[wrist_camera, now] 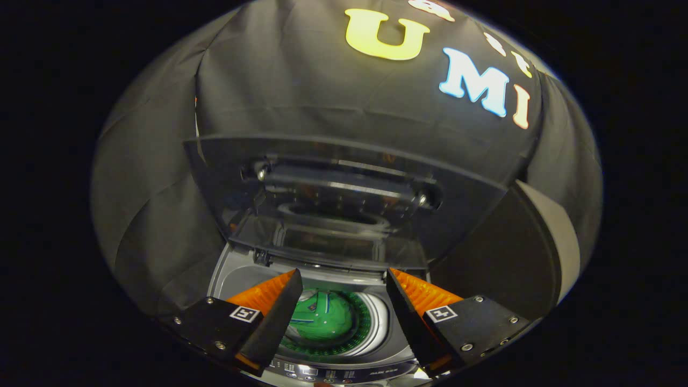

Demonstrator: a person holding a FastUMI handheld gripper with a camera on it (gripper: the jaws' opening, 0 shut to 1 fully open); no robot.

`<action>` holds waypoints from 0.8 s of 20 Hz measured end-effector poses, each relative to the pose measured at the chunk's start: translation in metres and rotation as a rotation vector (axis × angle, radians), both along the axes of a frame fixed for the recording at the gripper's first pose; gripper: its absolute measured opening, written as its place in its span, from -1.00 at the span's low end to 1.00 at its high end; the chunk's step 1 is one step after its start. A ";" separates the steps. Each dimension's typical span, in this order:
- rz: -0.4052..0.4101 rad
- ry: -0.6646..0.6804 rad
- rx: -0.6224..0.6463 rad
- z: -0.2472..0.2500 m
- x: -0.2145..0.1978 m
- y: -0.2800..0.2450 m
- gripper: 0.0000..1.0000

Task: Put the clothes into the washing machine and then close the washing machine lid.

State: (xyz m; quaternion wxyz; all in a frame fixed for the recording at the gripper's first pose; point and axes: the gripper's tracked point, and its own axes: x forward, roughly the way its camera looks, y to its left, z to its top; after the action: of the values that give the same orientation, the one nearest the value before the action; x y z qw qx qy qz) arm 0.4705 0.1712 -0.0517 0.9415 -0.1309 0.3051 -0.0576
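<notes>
The tongs [342,279] are standing open, the two fingers [269,301] spread wide apart and gripping nothing. They are hovering above the top of one washing machine [236,274], pointing down and forward over its mouth.

Between the two fingers, and below them, the round drum [376,322] of the machine is showing. One piece of clothing, a green garment [322,320] with pale stripes, is lying bunched inside the drum. It is sitting in the gap between the fingers, nearer the left finger than the right, and it is not touching either of them. Whether more than one garment is lying in that bundle cannot be told.

At the near side, just under the fingers, the control panel [333,372] of the machine is running across; its markings are too small to make out.

Beyond the fingertips, the lid [344,188] is standing raised, hinged at the far side of the opening and leaning back toward the booth wall. It is one dark, see-through panel, and a handle bar [338,183] is crossing its middle. The lid is not closed.

To the right of the machine, one dark curved panel [537,252] with a pale edge is standing upright.
</notes>
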 end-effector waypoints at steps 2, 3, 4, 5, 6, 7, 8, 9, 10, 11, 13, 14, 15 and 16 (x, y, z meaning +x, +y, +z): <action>-0.005 -0.048 0.007 0.022 0.002 0.004 0.92; -0.007 -0.073 0.010 0.035 0.004 0.005 0.92; -0.010 -0.099 0.008 0.048 0.006 0.005 0.92; -0.014 -0.123 0.004 0.060 0.008 0.004 0.92; -0.016 -0.147 0.001 0.074 0.012 0.003 0.92; -0.018 -0.172 -0.001 0.087 0.015 0.001 0.92; -0.021 -0.197 0.000 0.098 0.019 -0.001 0.92; -0.023 -0.219 0.002 0.107 0.023 -0.001 0.91; -0.026 -0.234 0.007 0.115 0.028 -0.001 0.91; -0.028 -0.246 0.015 0.120 0.035 -0.003 0.91; -0.030 -0.259 0.033 0.127 0.050 -0.004 0.91; -0.028 -0.261 0.041 0.129 0.058 -0.004 0.91; -0.027 -0.260 0.043 0.132 0.063 -0.004 0.91; -0.025 -0.255 0.041 0.132 0.070 -0.007 0.91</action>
State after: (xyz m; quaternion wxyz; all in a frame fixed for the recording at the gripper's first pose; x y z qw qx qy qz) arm 0.5410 0.1645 0.0802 0.9744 -0.0995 0.1855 -0.0791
